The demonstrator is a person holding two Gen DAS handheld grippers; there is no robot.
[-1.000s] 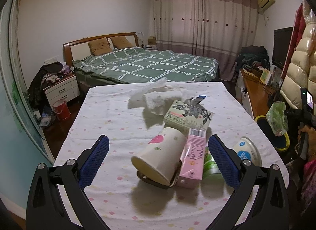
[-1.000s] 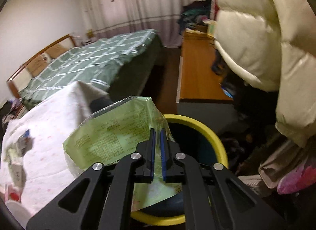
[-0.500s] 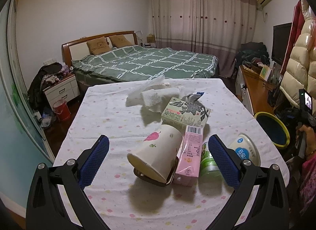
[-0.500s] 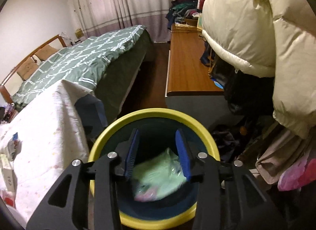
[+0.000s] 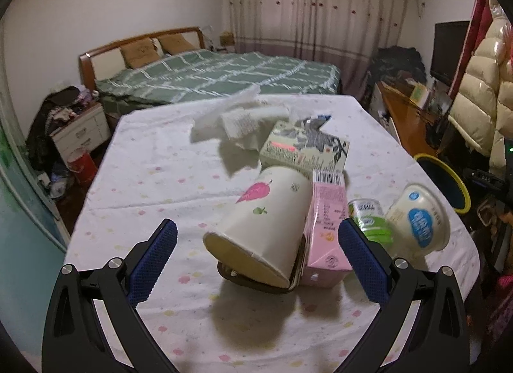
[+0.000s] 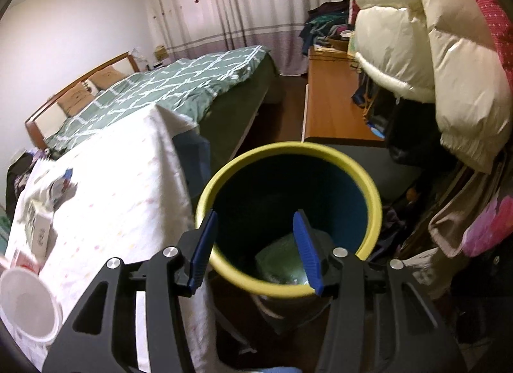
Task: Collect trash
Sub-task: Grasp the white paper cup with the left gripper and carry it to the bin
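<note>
In the left wrist view a tipped white paper cup (image 5: pixel 263 222) lies on the table between the wide-spread fingers of my open left gripper (image 5: pixel 256 261), untouched. A pink carton (image 5: pixel 327 228) leans against it, with a green-labelled can (image 5: pixel 368 216) and a white tub (image 5: pixel 416 216) to the right. Behind are a patterned box (image 5: pixel 304 148) and crumpled tissue (image 5: pixel 240 116). In the right wrist view my right gripper (image 6: pixel 256 244) hangs over the yellow-rimmed bin (image 6: pixel 288 155), its jaws opening, nothing between them. The green wrapper (image 6: pixel 282 261) lies inside the bin.
The table's white dotted cloth (image 5: pixel 160 180) hangs beside the bin (image 5: pixel 442 180) at its right edge. A bed (image 5: pixel 208 78) stands behind, a wooden desk (image 6: pixel 330 110) and hanging puffy jackets (image 6: pixel 433 52) to the right. A white tub (image 6: pixel 25 305) sits at the table corner.
My right gripper went from shut on the green wrapper to apart, and the wrapper dropped into the bin. My left gripper sank closer to the tipped cup.
</note>
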